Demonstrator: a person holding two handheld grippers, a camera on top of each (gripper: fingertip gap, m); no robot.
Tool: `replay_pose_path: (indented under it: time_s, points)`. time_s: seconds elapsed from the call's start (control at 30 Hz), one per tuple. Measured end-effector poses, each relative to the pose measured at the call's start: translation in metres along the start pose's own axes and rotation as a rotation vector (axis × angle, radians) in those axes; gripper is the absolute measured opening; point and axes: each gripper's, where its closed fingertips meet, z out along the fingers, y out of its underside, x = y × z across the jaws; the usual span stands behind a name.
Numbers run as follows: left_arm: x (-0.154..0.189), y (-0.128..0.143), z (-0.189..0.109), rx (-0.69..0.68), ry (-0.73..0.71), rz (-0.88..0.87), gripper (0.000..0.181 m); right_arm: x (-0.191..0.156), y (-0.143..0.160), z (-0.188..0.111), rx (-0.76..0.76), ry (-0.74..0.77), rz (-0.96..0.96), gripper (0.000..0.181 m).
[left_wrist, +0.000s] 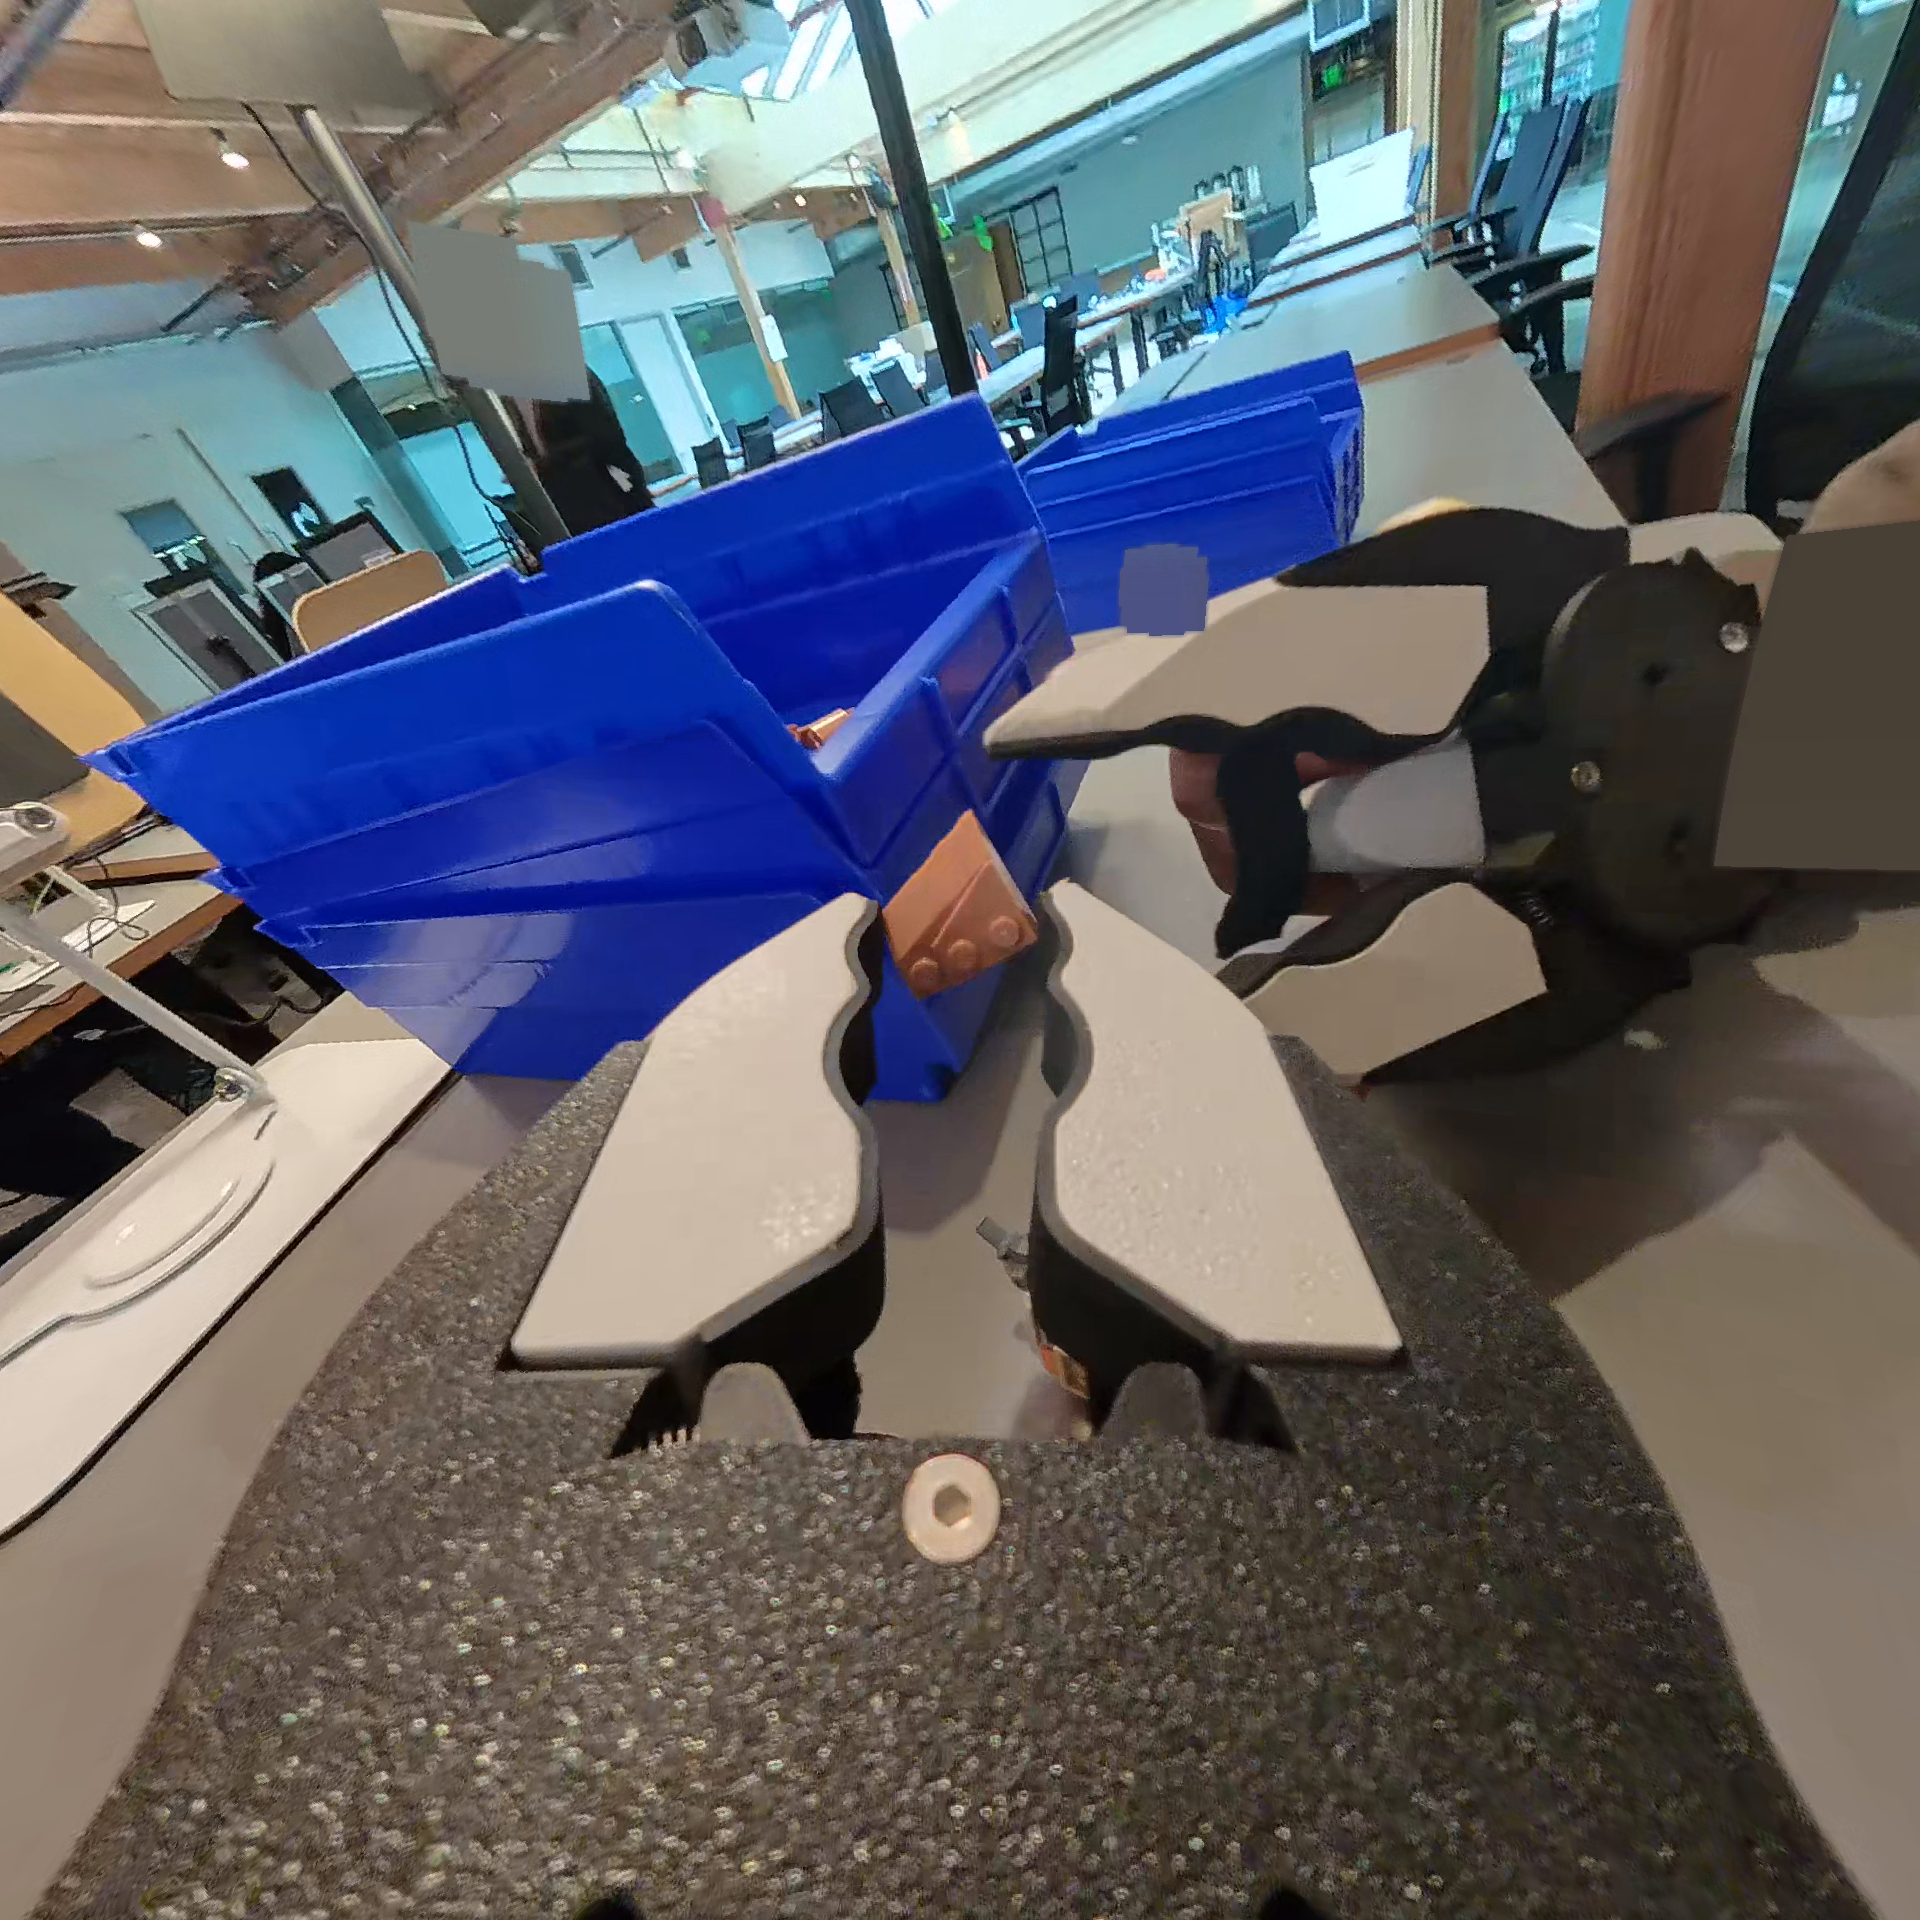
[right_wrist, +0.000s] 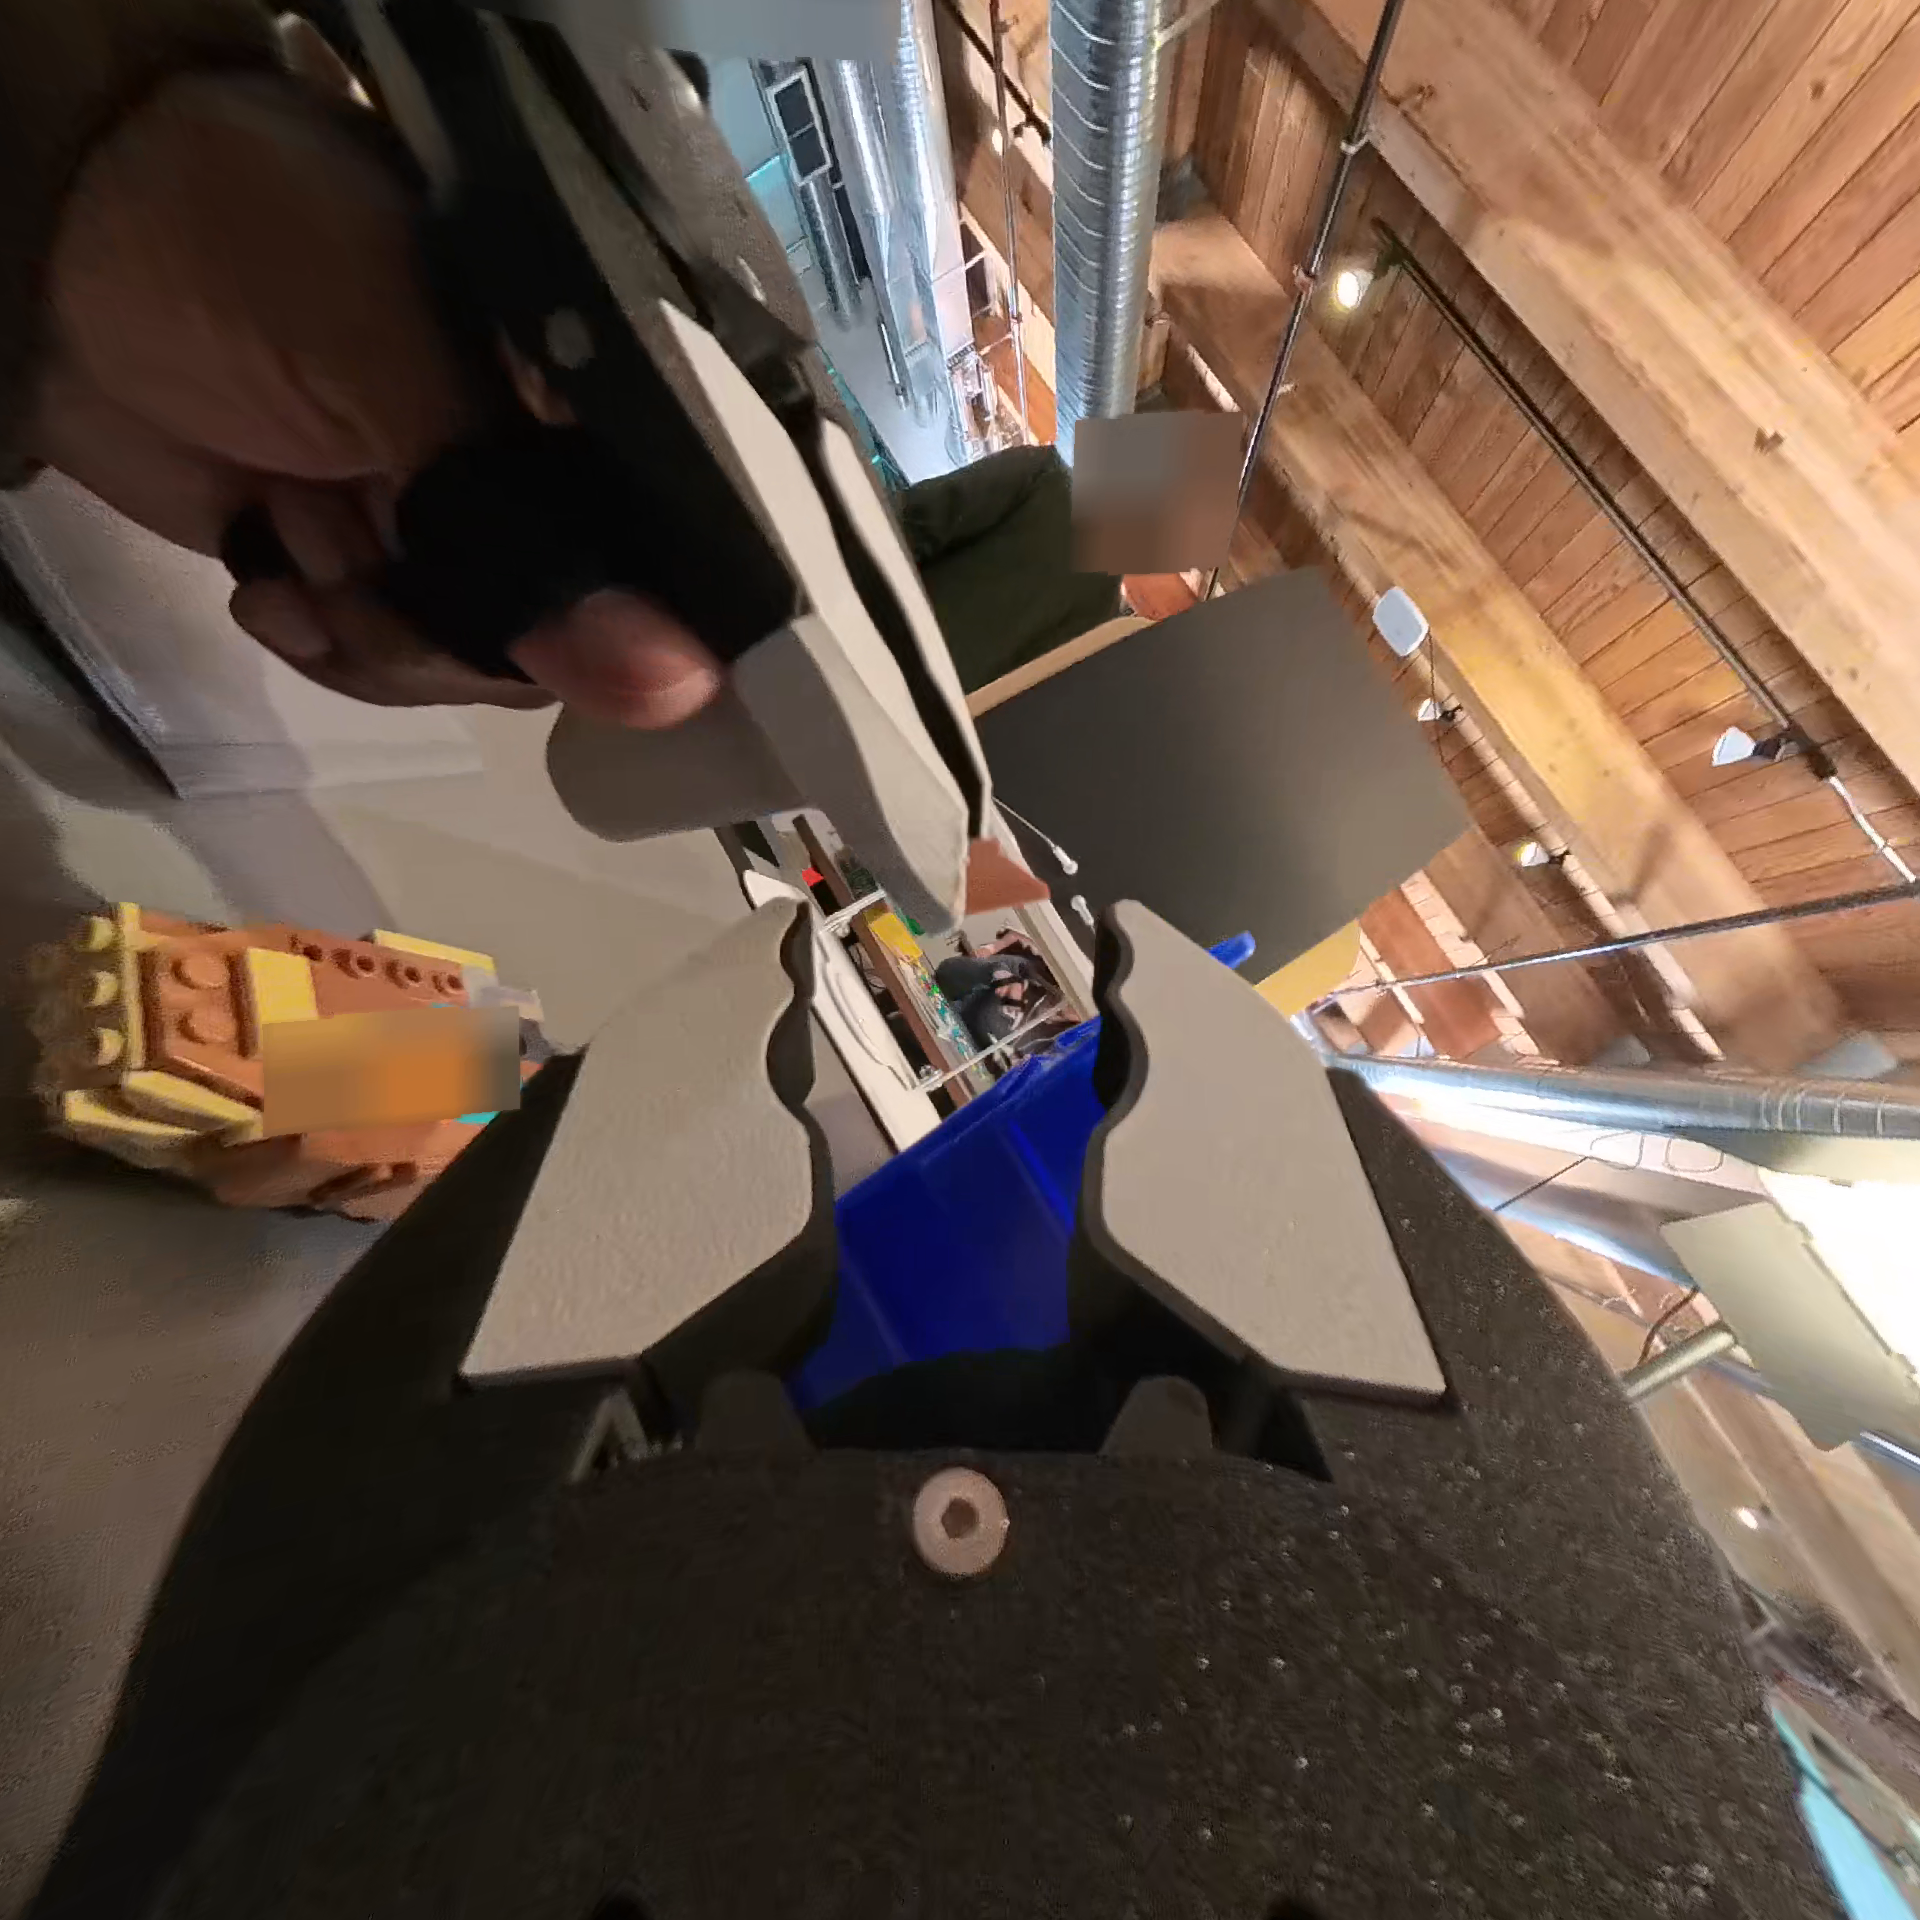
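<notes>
My left gripper (left_wrist: 961, 900) is shut on a small copper-brown studded brick (left_wrist: 958, 930), held in front of the near corner of a stack of blue bins (left_wrist: 540, 831). Another brown piece (left_wrist: 821, 727) shows inside the top bin. My right gripper (left_wrist: 1122, 868) is open and empty, turned on its side just right of the held brick, with a hand on it. In the right wrist view my right gripper (right_wrist: 951, 925) is open, and the left gripper (right_wrist: 961, 868) holds the brown brick (right_wrist: 1003, 881) just beyond its tips. A brown and yellow brick model (right_wrist: 197, 1049) lies at the left.
The grey table (left_wrist: 1714, 1403) runs far back on the right. A second stack of blue bins (left_wrist: 1195, 468) stands behind the first. A white lamp base (left_wrist: 156, 1216) sits at the table's left edge. Office chairs, a wooden post and a person are farther off. Left and right tips are no more than a few centimetres apart.
</notes>
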Motion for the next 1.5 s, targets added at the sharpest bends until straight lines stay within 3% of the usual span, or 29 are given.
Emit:
replay_pose_path:
  time_s: [0.1, 0.23, 0.57, 0.93, 1.1, 1.27, 1.43, 1.5]
  points:
    - [0.008, 0.006, 0.003, -0.049, 0.047, 0.016, 0.028, -0.001, 0.000, 0.007, 0.015, 0.004, -0.016, 0.050]
    - [0.006, 0.015, 0.006, -0.079, 0.061, -0.030, 0.028, -0.008, 0.010, 0.018, 0.034, -0.044, -0.049, 0.031]
    - [-0.006, 0.015, 0.009, -0.066, 0.008, -0.164, 0.025, -0.004, 0.044, 0.016, -0.086, -0.113, 0.008, 0.029]
    - [0.004, 0.020, 0.016, -0.104, 0.004, -0.082, 0.026, -0.005, 0.038, 0.014, -0.051, -0.135, 0.053, 0.028]
    - [0.005, 0.014, 0.016, -0.028, 0.108, -0.366, 0.038, 0.000, 0.030, 0.011, 0.017, -0.165, 0.210, 0.028]
    - [0.020, 0.009, 0.017, 0.020, 0.301, -0.650, 0.040, -0.002, 0.017, 0.007, 0.090, -0.179, 0.205, 0.028]
    - [0.027, -0.003, 0.010, 0.092, 0.487, -0.874, 0.036, -0.004, 0.006, 0.002, 0.175, -0.191, 0.184, 0.028]
    - [0.021, -0.008, 0.004, 0.143, 0.521, -0.954, 0.025, -0.003, 0.004, 0.002, 0.195, -0.200, 0.210, 0.027]
